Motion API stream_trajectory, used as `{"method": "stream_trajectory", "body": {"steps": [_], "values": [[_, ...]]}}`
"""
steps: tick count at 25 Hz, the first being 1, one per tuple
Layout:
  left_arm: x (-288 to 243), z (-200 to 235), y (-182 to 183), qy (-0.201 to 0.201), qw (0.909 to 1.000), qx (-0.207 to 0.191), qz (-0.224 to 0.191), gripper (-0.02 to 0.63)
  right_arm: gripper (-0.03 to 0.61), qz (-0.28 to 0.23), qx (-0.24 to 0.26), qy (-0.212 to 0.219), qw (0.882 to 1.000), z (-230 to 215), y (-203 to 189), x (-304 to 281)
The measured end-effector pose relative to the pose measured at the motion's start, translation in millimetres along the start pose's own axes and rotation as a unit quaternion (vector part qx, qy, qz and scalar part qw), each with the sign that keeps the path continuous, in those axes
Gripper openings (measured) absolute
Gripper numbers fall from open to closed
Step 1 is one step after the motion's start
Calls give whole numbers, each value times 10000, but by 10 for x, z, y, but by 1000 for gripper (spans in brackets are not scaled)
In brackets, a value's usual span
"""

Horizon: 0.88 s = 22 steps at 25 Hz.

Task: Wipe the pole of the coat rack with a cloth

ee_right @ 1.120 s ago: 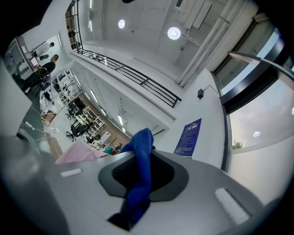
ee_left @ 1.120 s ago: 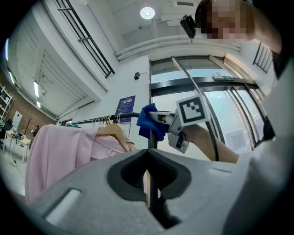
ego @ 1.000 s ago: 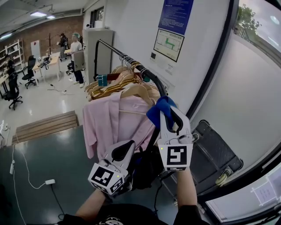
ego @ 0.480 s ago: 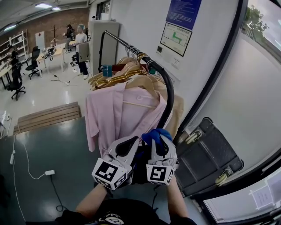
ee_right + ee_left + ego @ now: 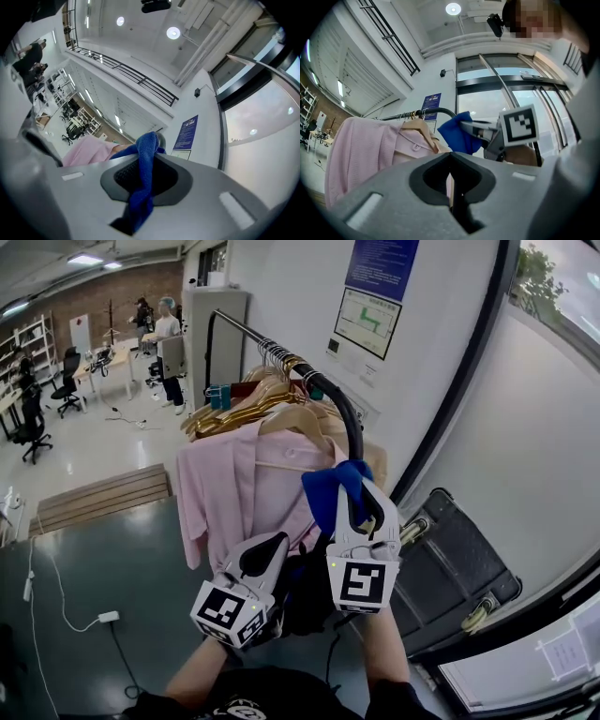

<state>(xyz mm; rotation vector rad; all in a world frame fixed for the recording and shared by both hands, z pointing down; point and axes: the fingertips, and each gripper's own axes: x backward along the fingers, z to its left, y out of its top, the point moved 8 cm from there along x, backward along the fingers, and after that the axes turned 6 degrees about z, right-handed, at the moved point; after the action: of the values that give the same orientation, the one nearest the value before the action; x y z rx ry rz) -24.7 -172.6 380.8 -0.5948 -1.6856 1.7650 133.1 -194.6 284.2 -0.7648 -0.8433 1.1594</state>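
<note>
The coat rack's black pole (image 5: 353,432) runs back from the left and bends down at its near end. My right gripper (image 5: 360,495) is shut on a blue cloth (image 5: 330,488) and holds it against the pole just below the bend. The cloth (image 5: 143,183) hangs through the shut jaws in the right gripper view, with the pole (image 5: 161,139) just behind it. My left gripper (image 5: 267,554) is lower and to the left, shut and empty, near a pink shirt (image 5: 234,493). In the left gripper view the cloth (image 5: 457,132) is bunched just under the pole's bend (image 5: 436,111).
Wooden hangers (image 5: 248,409) and clothes crowd the pole behind the bend. A black suitcase (image 5: 450,568) stands to the right by the glass wall. A wooden pallet (image 5: 98,502) and a white cable with a power strip (image 5: 106,617) lie on the floor at left. People (image 5: 167,329) work far back.
My right gripper slid the blue cloth down the pole's vertical part, then back up to just under the bend. The left gripper has hardly moved.
</note>
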Motion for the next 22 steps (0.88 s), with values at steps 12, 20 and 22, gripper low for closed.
{"method": "stream_trajectory", "body": {"steps": [12, 20, 22], "values": [[-154, 47, 84, -139, 9999, -32, -60, 5, 61, 201, -401, 760, 9961, -425, 708, -688], [-189, 115, 88, -112, 9999, 27, -70, 5, 54, -455, -806, 594, 9939, -212, 176, -73], [-216, 108, 69, -138, 9999, 27, -29, 5, 51, -386, -1053, 720, 9911, -92, -109, 61]]}}
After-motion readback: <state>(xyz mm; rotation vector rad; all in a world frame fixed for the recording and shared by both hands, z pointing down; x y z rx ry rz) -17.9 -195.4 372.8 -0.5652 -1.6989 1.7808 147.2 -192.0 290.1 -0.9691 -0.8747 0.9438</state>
